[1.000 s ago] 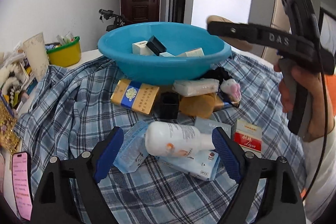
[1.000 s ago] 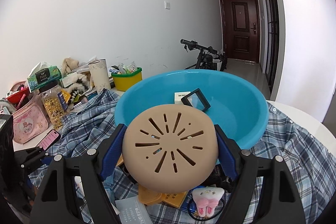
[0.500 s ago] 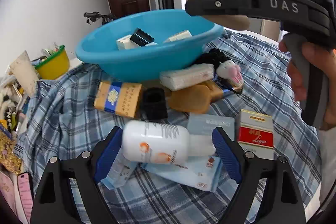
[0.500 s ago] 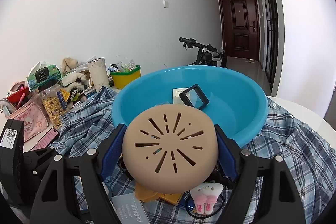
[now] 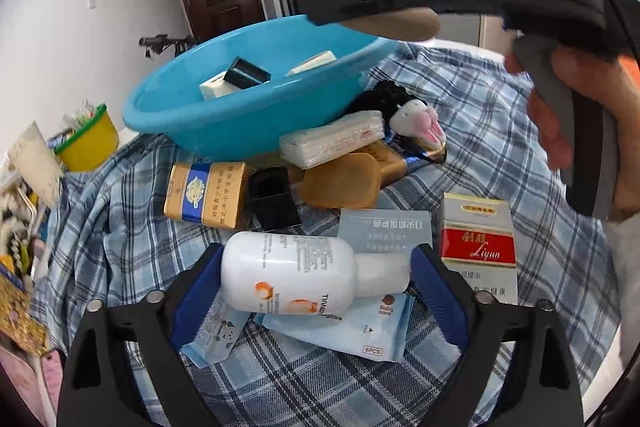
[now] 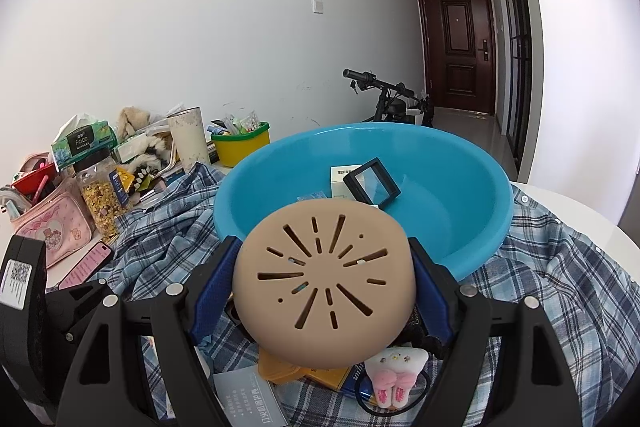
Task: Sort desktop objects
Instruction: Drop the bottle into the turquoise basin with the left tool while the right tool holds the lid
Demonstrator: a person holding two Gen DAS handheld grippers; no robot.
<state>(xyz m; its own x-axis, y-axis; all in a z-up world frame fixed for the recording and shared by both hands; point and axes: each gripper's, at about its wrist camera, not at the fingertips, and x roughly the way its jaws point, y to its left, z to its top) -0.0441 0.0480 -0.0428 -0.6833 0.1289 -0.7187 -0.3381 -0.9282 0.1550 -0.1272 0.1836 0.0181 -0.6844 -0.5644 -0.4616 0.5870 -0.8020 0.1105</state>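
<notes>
Since the earlier frame the left gripper (image 5: 316, 279) has come lower and closer over the white lotion bottle (image 5: 296, 273), which now fills more of the lower centre. Its jaws are opening; the bottle lies on its side between the blue pads (image 5: 196, 291), resting on a pale blue wipes pack (image 5: 344, 327), with a gap on the left side. The right gripper (image 6: 324, 283) is clamped on a tan slotted round lid (image 6: 324, 287) at centre, in front of the blue basin (image 6: 472, 227). A red cigarette box (image 5: 476, 243) sits at right on the plaid cloth (image 5: 100, 227).
</notes>
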